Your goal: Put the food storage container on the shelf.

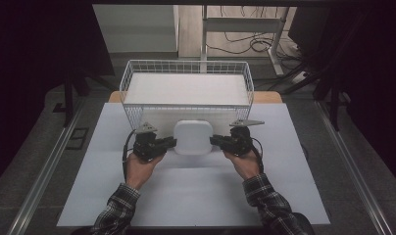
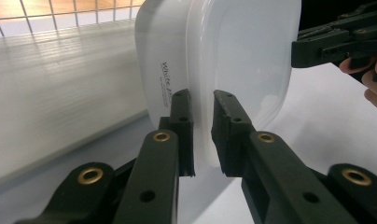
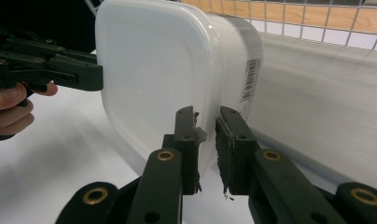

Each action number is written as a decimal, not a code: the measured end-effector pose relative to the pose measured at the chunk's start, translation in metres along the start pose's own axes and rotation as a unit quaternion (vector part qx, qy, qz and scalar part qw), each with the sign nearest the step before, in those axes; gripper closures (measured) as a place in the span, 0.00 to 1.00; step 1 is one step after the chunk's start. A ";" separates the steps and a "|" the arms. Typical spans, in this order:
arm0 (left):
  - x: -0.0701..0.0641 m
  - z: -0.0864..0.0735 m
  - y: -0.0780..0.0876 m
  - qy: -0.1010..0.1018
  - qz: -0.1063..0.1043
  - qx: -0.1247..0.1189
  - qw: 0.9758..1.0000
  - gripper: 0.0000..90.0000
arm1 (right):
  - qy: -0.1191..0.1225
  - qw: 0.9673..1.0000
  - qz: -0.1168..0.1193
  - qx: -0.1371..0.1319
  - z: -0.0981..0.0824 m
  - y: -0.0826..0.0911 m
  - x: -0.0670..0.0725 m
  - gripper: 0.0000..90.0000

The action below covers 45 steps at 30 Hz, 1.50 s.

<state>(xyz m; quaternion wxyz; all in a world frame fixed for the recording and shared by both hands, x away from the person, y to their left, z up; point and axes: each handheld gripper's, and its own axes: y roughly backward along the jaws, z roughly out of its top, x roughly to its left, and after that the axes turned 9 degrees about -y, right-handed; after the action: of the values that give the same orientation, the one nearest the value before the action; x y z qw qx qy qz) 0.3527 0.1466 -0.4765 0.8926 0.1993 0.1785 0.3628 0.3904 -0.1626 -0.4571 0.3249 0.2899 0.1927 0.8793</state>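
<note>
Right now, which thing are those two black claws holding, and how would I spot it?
Find the white wire basket at the table's far side. Just before its front wall sits a white, rounded-square plastic container, pinched at opposite rims by the left gripper and right gripper.

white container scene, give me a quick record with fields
container: white lidded box, gripped on opposite edges
left gripper: fingers clamp the box's rim
right gripper: fingers clamp the rim on the other edge
basket: white wire basket just behind the box, a white sheet lying inside
surface: white mat on the table
hands: left hand, right hand, plaid sleeves
</note>
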 end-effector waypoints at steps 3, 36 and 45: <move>0.008 0.001 -0.010 0.014 0.003 0.006 1.000 0.88 | -0.009 1.000 -0.010 0.006 0.003 -0.011 -0.008 0.86; 0.027 0.010 -0.039 0.008 0.086 -0.004 0.996 0.63 | 0.005 0.997 -0.070 -0.020 0.019 -0.043 -0.016 0.83; 0.009 0.007 -0.021 -0.039 0.075 -0.009 0.996 0.40 | 0.042 0.997 -0.053 -0.024 0.015 -0.030 -0.010 0.98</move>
<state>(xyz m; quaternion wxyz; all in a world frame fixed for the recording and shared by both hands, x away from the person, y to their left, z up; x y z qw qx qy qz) 0.3744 0.1379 -0.4818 0.8710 0.2177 0.1251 0.4222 0.4205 -0.1455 -0.4652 0.3691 0.2340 0.2000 0.8769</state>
